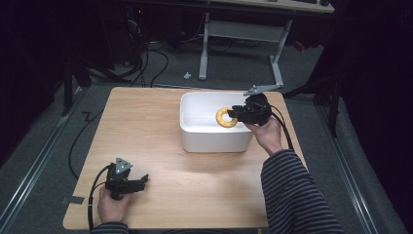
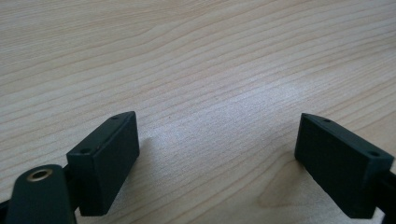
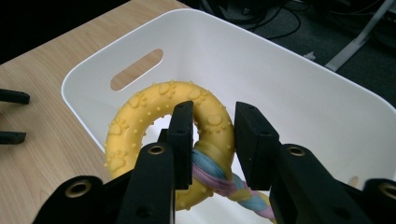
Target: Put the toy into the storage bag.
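Yellow ring toy (image 3: 163, 121) with paw prints and a pastel braided rope (image 3: 224, 184) tied through it, held over the white tub (image 1: 214, 136). Tub sits at about 1 o'clock on the wooden table (image 1: 146, 126). Right gripper (image 3: 212, 140) is at the tub's 3 o'clock rim, jaws clamped across the ring where the rope knots on. Can't tell if the ring touches the tub floor. Left gripper (image 1: 141, 183) rests at 7 o'clock on the table, jaws wide apart, nothing between them, well apart from the tub.

Risk: the grip sits on a rounded, bumpy section next to soft rope, so the ring could pivot or slip out. The dangling rope could snag the tub rim and drag the tub.
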A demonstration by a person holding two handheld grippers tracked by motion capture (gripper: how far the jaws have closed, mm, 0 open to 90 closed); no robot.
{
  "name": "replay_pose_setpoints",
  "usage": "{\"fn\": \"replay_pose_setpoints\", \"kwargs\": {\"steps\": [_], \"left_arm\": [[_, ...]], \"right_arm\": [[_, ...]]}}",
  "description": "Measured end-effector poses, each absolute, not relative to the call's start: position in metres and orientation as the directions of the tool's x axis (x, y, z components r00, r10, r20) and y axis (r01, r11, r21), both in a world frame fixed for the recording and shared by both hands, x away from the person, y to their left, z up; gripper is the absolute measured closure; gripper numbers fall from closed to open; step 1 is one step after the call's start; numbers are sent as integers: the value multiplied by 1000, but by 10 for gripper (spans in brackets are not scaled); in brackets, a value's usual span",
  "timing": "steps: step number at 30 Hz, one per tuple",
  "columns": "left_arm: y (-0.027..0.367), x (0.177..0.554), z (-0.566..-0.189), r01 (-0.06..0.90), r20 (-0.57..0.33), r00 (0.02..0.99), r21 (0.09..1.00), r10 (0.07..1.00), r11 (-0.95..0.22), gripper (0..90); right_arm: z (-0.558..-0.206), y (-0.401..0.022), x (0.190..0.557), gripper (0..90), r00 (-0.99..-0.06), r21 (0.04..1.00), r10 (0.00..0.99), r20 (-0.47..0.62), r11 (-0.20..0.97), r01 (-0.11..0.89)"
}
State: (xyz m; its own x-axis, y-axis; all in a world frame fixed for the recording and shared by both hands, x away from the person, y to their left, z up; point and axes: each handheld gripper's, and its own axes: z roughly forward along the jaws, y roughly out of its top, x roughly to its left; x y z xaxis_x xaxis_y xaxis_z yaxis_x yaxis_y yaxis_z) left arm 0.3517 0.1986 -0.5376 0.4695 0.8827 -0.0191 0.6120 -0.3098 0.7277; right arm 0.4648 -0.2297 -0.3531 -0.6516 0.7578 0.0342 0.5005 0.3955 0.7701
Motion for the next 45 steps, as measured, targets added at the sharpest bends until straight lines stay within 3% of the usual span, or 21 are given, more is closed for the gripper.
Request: {"fn": "replay_pose_setpoints", "kwargs": {"steps": [11,45], "left_arm": [[199,352,-538,612,-19,470,728,883,-310,140],[199,352,-538,611,-19,469,729,883,-309,140]], "right_arm": [[-367,-217,473,705,-656,730,755,-8,452,512],[-386,-209,483,699,-644,662,765,8,478,577]]}}
